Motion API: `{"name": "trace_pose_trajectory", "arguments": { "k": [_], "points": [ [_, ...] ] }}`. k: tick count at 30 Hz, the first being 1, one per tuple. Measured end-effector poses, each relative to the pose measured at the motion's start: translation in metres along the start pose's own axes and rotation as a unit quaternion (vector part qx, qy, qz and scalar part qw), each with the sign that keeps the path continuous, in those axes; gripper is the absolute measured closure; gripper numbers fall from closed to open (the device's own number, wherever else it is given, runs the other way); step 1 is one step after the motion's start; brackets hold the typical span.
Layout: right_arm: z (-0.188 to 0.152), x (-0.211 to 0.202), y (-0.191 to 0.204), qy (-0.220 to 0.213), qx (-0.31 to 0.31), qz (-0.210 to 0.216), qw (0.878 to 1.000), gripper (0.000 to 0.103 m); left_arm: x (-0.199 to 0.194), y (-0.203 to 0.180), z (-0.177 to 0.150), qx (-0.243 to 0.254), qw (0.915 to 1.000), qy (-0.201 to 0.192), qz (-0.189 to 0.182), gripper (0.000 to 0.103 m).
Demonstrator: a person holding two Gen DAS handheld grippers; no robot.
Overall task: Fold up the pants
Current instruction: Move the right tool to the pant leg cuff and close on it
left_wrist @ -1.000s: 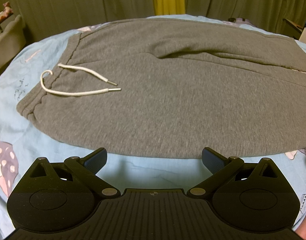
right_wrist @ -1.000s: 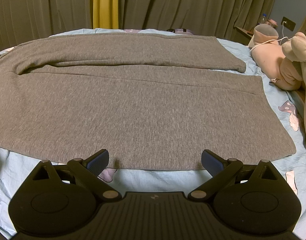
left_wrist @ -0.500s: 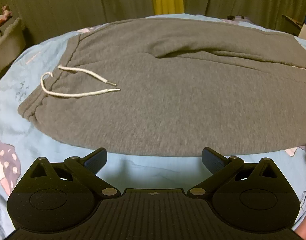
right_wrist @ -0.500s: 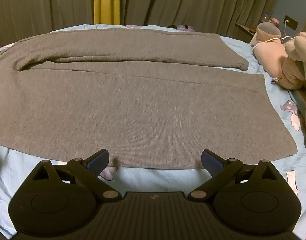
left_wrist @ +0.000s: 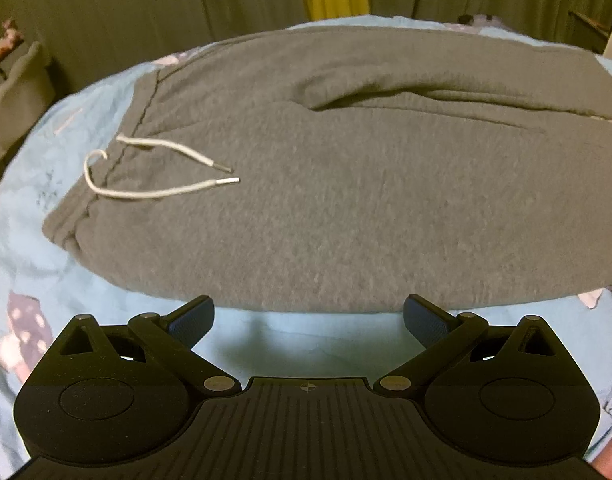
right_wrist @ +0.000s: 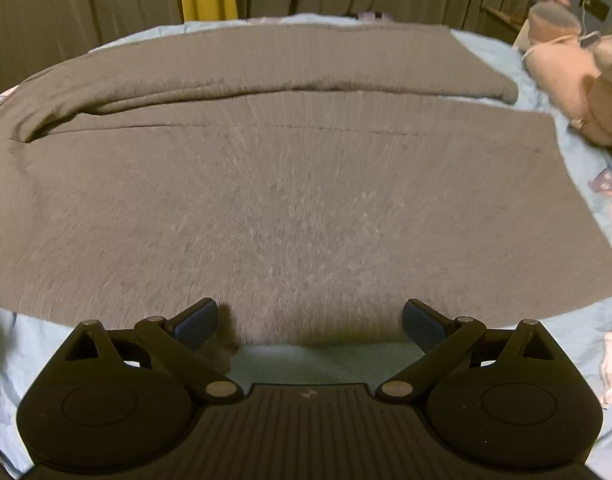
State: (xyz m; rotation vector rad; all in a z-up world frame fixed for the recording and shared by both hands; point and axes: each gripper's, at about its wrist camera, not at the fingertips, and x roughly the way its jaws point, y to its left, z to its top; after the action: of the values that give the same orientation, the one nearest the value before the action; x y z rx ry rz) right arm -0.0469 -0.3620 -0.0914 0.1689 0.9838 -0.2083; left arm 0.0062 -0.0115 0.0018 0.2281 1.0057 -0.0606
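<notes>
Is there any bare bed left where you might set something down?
Little. The pants cover most of the sheet. Bare sheet shows left of the waistband, in the near strip before each hand-held gripper, and right of the leg hems, crowded by a plush toy.

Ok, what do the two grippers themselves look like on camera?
Both match: the left gripper and right gripper are matte black, with a ribbed central body, two round side housings with triangular cutouts, silver pivot pins, and dark blue textured fingertip pads. No cables or sleeves show. Each has a small centre marking.
</notes>
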Motion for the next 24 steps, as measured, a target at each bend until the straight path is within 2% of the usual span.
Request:
{"name": "trace_pose_trajectory", "arguments": {
  "k": [2,5,7,10,13,16,19,21,23,24],
  "points": [
    [0.007,0.010,0.001,0.008,-0.002,0.003,1.000,0.004,-0.004,-0.004,0.010,-0.003,0.9998,-0.016,0.007,0.000],
    [0.017,0.030,0.001,0.021,-0.003,0.002,1.000,0.004,-0.008,-0.012,0.039,-0.029,0.9988,-0.038,-0.006,0.000],
    [0.022,0.043,-0.004,0.033,0.018,0.011,0.999,0.004,-0.005,-0.018,0.066,-0.051,0.9971,-0.053,-0.020,0.000],
    [0.025,0.049,-0.017,0.042,0.057,0.033,0.997,0.004,0.012,-0.031,0.101,-0.080,0.9943,-0.070,-0.011,0.000],
    [0.028,0.053,-0.024,0.054,0.074,0.046,0.995,0.004,0.042,-0.042,0.116,-0.099,0.9904,-0.092,0.031,0.000],
    [0.031,0.055,-0.022,0.063,0.061,0.044,0.995,0.004,0.077,-0.043,0.114,-0.095,0.9846,-0.105,0.102,0.000],
    [0.040,0.059,-0.020,0.073,0.036,0.041,0.996,0.004,0.103,-0.036,0.111,-0.098,0.9742,-0.109,0.171,0.000],
    [0.061,0.061,-0.022,0.103,0.038,0.045,0.993,0.004,0.111,-0.029,0.111,-0.114,0.9711,-0.112,0.177,0.000],
    [0.097,0.058,-0.035,0.073,0.054,0.050,0.995,0.004,0.118,-0.021,0.110,-0.128,0.9684,-0.122,0.175,0.000],
    [0.117,0.058,-0.041,0.047,0.062,0.044,0.996,0.004,0.121,-0.018,0.108,-0.135,0.9640,-0.133,0.186,0.000]
  ]
}}
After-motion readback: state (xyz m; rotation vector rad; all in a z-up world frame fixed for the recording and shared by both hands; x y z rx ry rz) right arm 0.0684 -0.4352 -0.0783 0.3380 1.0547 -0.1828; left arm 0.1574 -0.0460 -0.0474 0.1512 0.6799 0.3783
